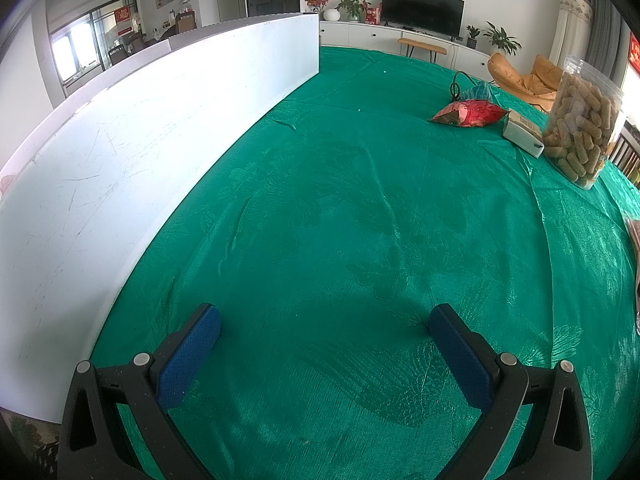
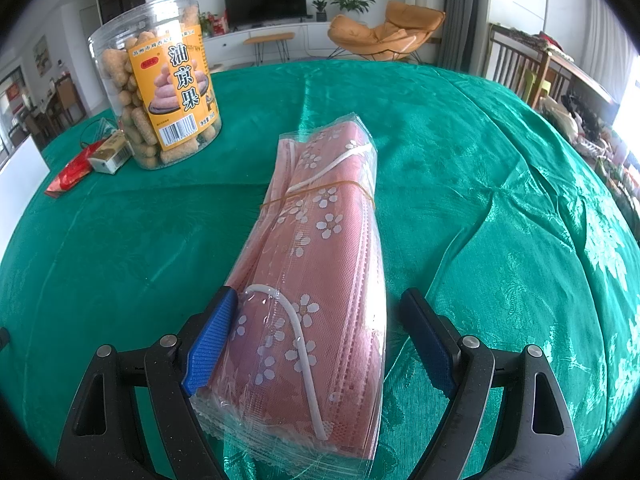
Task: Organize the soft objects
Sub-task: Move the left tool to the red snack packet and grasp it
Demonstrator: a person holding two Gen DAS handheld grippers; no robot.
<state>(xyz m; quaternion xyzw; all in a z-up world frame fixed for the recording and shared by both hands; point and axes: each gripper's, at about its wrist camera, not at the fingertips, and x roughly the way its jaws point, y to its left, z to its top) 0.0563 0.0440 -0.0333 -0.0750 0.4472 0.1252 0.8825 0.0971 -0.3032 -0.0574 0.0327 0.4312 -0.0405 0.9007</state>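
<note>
A clear plastic pack of pink flower-print face masks with a rubber band around it lies on the green tablecloth in the right wrist view. My right gripper is open, its jaws on either side of the pack's near end; the left pad touches the pack, the right pad stands a little apart. My left gripper is open and empty over bare green cloth. A red snack bag lies far right in the left wrist view and shows in the right wrist view.
A tall white foam board stands along the left. A clear jar of fried snacks and a small white-yellow box sit near the red bag. A blue bag with a cable lies behind.
</note>
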